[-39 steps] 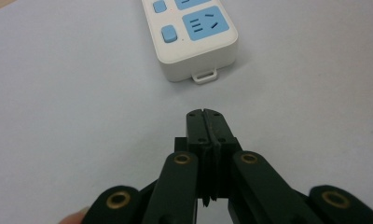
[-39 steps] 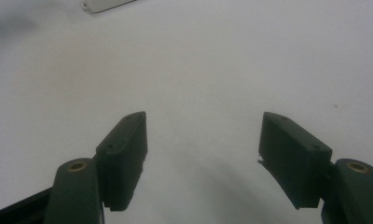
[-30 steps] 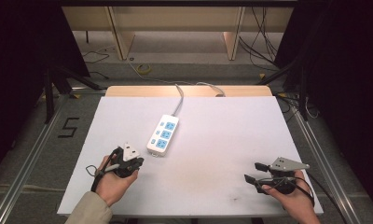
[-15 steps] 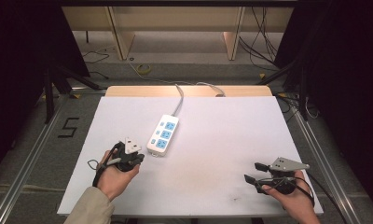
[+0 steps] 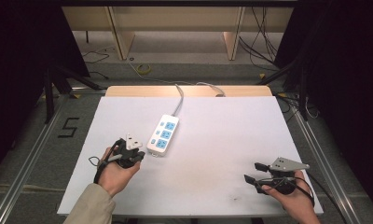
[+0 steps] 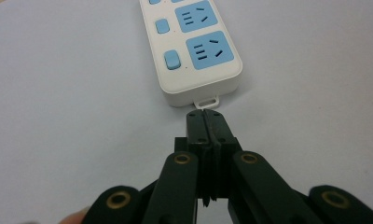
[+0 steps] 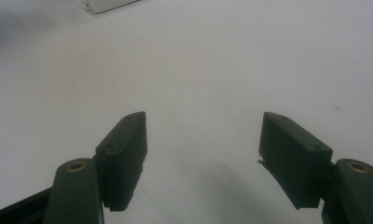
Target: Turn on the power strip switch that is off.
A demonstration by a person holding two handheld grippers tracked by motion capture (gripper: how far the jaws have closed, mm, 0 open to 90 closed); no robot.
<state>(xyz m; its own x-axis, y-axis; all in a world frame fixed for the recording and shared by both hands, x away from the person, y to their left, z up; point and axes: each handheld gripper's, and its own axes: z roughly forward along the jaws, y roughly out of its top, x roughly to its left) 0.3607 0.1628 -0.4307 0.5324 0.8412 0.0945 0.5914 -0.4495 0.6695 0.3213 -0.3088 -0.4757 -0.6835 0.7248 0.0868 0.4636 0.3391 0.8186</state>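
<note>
1. The left gripper [image 6: 205,116] has its jaws pressed flat together with nothing between them; their tips sit just short of the small hanging loop at the near end of the power strip [image 6: 194,51], and whether they touch it cannot be told.
2. The right gripper [image 7: 203,140] has its jaws spread wide and empty, over bare table.
3. In the high view the power strip [image 5: 162,135] lies left of the table's middle, white with three blue sockets in a row and a blue switch beside each, its near end toward the left gripper [image 5: 139,156]. Its grey cord [image 5: 177,100] runs off the far edge.
4. The table [image 5: 222,140] has a plain white top with a faint dark smudge near the front edge; a strip of light wood shows along the far side.
5. Around it lie a grey floor, dark curtains at both sides, metal rails, loose cables and wooden furniture legs at the back.
6. A black "5" [image 5: 68,127] is marked on the floor left of the table.
7. The left hand [image 5: 114,172], in a beige sleeve, reaches forward and angles right toward the strip.
8. The right hand [image 5: 289,198] rests at the front right corner, its gripper [image 5: 253,172] pointing left, well apart from the strip.
</note>
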